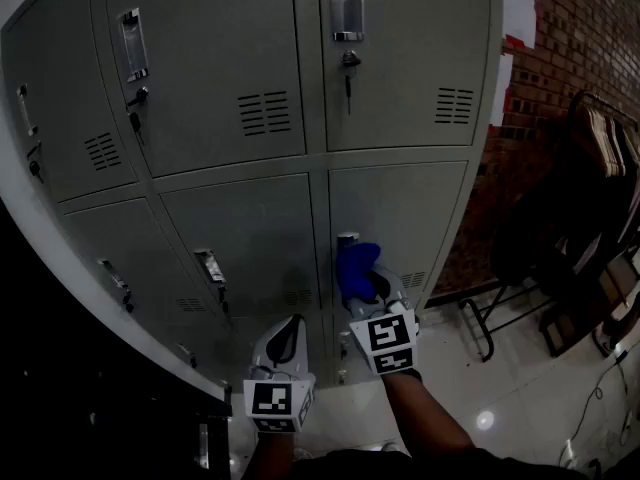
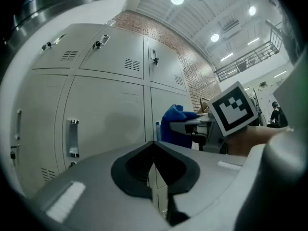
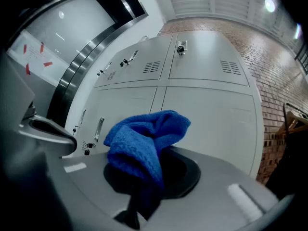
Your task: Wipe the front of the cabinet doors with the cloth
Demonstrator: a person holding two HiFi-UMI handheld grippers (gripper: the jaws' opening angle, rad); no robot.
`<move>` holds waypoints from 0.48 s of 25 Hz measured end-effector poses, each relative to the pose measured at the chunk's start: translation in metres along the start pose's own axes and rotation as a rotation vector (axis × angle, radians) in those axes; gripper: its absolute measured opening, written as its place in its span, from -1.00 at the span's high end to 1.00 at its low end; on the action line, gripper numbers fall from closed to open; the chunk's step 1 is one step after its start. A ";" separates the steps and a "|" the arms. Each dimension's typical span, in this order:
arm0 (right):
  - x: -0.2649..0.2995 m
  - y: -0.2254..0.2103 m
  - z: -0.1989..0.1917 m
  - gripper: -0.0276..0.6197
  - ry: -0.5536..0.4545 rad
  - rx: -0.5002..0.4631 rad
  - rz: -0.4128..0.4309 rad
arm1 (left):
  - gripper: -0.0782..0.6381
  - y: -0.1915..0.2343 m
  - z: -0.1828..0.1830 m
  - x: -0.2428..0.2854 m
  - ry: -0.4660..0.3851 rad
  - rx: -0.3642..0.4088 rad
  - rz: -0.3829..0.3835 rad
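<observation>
A grey metal locker cabinet fills the head view; its lower right door [image 1: 405,208] and lower middle door [image 1: 250,228] face me. My right gripper [image 1: 368,286] is shut on a bunched blue cloth [image 1: 356,266], held at the left edge of the lower right door, just under its handle [image 1: 347,238]. Whether the cloth touches the door I cannot tell. In the right gripper view the cloth [image 3: 144,138] spills over the right gripper [image 3: 147,174]. My left gripper [image 1: 289,330] hangs lower left, shut and empty [image 2: 154,146], short of the doors. It sees the cloth [image 2: 174,124] too.
Upper doors carry handles and keys in locks [image 1: 348,68]. A brick wall [image 1: 580,28] stands right of the cabinet. A dark folding chair frame [image 1: 585,208] and cables sit on the glossy floor [image 1: 520,398] at the right.
</observation>
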State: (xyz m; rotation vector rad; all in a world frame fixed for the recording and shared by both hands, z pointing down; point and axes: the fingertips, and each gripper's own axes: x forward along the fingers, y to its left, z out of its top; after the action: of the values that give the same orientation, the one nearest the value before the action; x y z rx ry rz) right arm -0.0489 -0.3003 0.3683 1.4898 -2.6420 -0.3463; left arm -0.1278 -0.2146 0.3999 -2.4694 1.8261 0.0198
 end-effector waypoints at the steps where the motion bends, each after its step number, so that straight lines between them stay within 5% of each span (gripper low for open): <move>1: 0.002 -0.002 0.006 0.73 -0.010 -0.007 -0.003 | 0.75 0.001 -0.004 -0.001 0.008 -0.004 0.002; 12: 0.035 -0.033 0.104 0.73 -0.150 -0.030 -0.014 | 0.75 0.017 -0.006 -0.009 0.019 -0.014 0.035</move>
State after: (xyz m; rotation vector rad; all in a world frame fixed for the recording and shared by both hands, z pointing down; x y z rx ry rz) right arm -0.0587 -0.3307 0.2584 1.5313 -2.7268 -0.5162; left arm -0.1466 -0.2117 0.4059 -2.4550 1.8821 0.0111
